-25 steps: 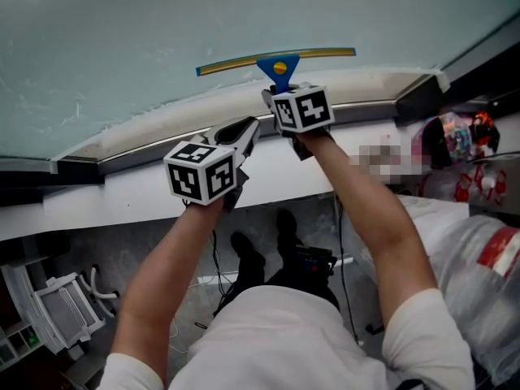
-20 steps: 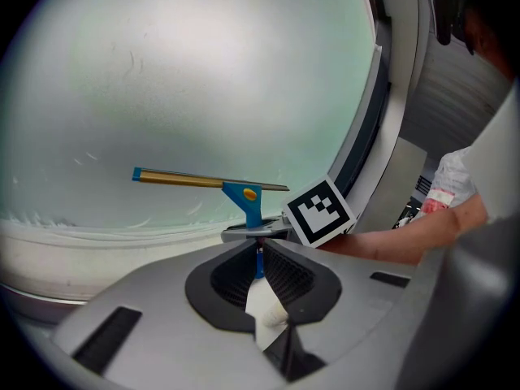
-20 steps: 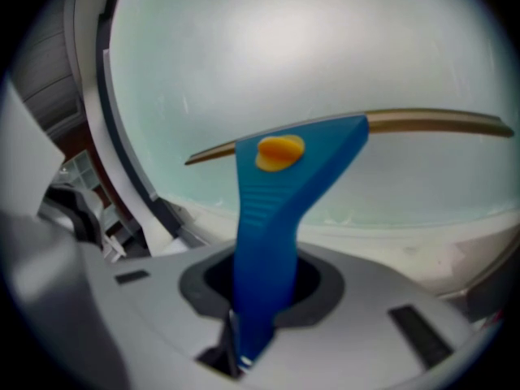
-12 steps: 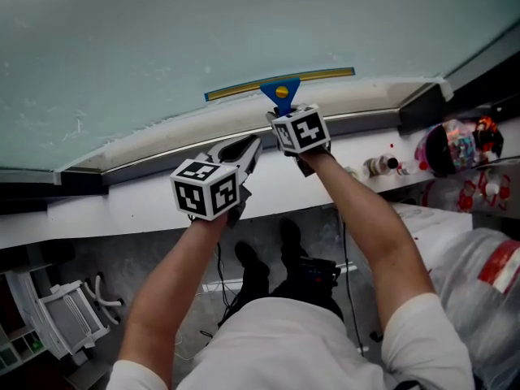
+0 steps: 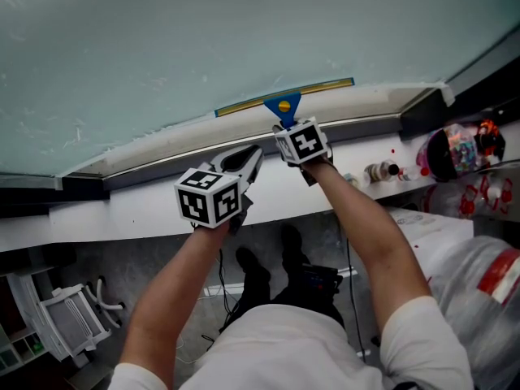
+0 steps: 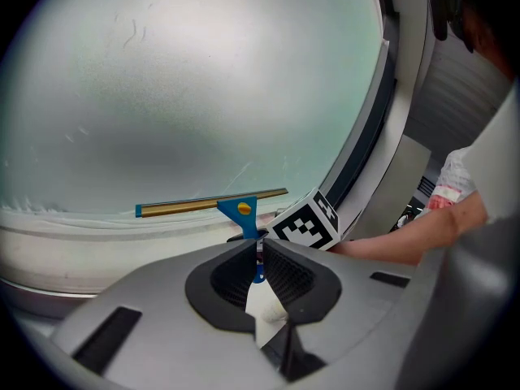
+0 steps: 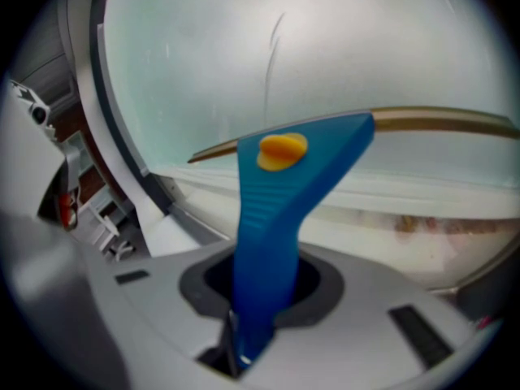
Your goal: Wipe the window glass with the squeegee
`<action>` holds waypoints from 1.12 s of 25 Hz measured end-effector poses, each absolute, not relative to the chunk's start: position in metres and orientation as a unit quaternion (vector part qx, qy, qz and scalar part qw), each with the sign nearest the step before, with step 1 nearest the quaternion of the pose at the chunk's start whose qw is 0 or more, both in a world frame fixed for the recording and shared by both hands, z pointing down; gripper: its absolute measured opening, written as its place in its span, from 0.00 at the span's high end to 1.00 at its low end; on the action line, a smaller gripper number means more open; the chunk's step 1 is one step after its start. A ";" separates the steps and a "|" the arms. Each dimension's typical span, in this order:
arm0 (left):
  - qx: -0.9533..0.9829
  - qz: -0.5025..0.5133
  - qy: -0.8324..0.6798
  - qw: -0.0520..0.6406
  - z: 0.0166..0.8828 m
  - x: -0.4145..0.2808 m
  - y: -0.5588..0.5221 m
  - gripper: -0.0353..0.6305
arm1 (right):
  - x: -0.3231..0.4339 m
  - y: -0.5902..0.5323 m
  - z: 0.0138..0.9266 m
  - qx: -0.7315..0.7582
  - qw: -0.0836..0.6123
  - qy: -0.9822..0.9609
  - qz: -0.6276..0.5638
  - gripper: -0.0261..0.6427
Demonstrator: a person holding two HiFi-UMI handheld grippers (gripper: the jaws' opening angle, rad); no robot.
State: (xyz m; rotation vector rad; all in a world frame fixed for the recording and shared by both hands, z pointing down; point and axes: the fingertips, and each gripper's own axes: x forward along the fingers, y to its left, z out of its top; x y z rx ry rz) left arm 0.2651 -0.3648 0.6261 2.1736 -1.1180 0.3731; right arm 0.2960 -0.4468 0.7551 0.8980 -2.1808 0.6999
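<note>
Squeegee has slid down the glass vs 1 s ago; blade now at the bottom edge, prob. stroke's end. White sill beneath, bags at right. Right gripper clamped on the blue handle for pressure. Left gripper idle beside it, jaws together, empty.

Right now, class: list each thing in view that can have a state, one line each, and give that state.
squeegee: gripped by its blue handle, blade against the glass near the bottom edge.
right gripper: shut on the squeegee's handle.
left gripper: jaws together, nothing held, off the glass.
window glass: hazy, with faint streaks.
</note>
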 end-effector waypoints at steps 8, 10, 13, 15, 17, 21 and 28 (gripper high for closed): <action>0.828 0.145 -0.428 0.331 0.632 0.267 -0.364 0.88 | 0.300 -0.445 0.773 0.343 0.348 -0.830 0.269 0.83; 0.827 0.146 -0.428 0.333 0.633 0.267 -0.363 0.88 | 0.300 -0.445 0.778 0.340 0.349 -0.831 0.268 0.83; 0.826 0.147 -0.429 0.333 0.634 0.267 -0.362 0.88 | 0.300 -0.446 0.781 0.340 0.349 -0.831 0.269 0.83; 0.826 0.148 -0.430 0.334 0.635 0.267 -0.361 0.88 | 0.301 -0.444 0.784 0.338 0.351 -0.830 0.272 0.83; 0.825 0.148 -0.430 0.334 0.636 0.267 -0.360 0.88 | 0.303 -0.443 0.787 0.338 0.357 -0.827 0.274 0.83; 0.824 0.148 -0.433 0.334 0.637 0.267 -0.359 0.88 | 0.307 -0.441 0.791 0.338 0.367 -0.823 0.272 0.83; 0.823 0.144 -0.436 0.334 0.634 0.268 -0.355 0.88 | 0.313 -0.424 0.797 0.328 0.379 -0.816 0.289 0.83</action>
